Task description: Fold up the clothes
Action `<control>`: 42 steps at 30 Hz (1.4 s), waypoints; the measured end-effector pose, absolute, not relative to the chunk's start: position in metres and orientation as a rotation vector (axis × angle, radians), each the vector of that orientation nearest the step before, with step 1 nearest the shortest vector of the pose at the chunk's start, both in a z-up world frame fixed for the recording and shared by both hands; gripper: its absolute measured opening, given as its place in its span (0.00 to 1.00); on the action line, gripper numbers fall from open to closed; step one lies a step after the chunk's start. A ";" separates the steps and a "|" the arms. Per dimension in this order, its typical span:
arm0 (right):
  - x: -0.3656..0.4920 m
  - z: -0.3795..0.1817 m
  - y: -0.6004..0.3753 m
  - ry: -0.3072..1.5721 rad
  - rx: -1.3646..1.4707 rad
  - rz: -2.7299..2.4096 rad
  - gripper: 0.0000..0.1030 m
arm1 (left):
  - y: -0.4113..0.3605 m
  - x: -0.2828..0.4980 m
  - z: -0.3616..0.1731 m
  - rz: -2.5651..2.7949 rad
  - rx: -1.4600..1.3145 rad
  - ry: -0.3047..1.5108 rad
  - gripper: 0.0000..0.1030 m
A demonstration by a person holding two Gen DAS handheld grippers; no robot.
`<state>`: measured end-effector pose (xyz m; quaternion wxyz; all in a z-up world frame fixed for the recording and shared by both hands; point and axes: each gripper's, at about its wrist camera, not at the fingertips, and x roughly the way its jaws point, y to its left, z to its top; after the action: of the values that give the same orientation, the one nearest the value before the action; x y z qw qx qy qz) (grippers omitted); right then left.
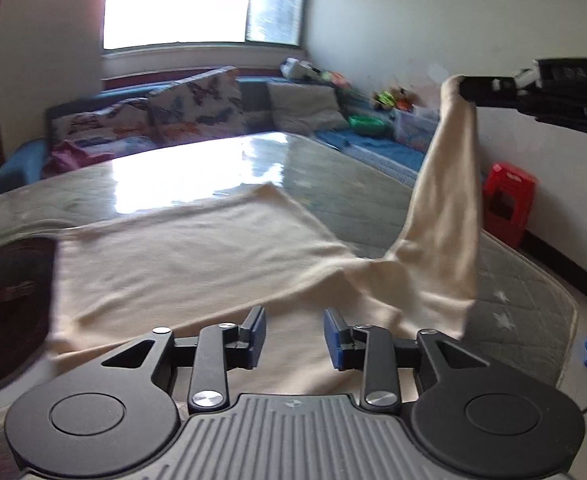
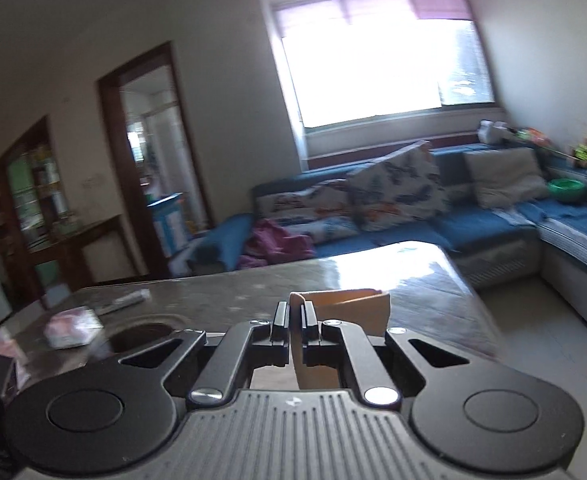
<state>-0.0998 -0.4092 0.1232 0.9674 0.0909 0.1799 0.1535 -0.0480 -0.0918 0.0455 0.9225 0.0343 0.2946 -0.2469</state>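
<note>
Left wrist view: left gripper [image 1: 294,335] parted, empty, above cream garment [image 1: 197,256].
Right gripper [image 2: 292,316]: clamped on garment edge, lifted.

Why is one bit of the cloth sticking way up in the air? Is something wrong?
Nothing is broken. The right gripper is shut on one end of the cream garment and holds it high, so that part hangs like a tail while the rest lies flat on the table. The left gripper is open above the near edge.

surface: glossy table [image 1: 221,160] | on it: cream garment [image 1: 197,256], pink-white packet [image 2: 73,326]
</note>
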 end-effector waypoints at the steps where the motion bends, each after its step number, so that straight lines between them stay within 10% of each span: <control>1: -0.099 0.126 -0.396 0.364 0.172 0.347 0.04 | -0.077 -0.050 0.049 -0.472 0.058 0.597 0.35; 17: -0.089 0.080 -0.200 0.616 -0.062 0.854 0.09 | 0.062 -0.088 0.038 -0.131 -0.073 0.627 0.35; 42: -0.111 0.034 -0.330 0.763 -0.100 0.484 0.19 | -0.017 -0.063 0.031 -0.326 0.102 0.656 0.16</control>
<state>-0.1113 -0.3300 0.0344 0.8985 -0.0483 0.3684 0.2336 -0.0629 -0.0170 0.0305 0.9324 0.0500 0.3205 -0.1593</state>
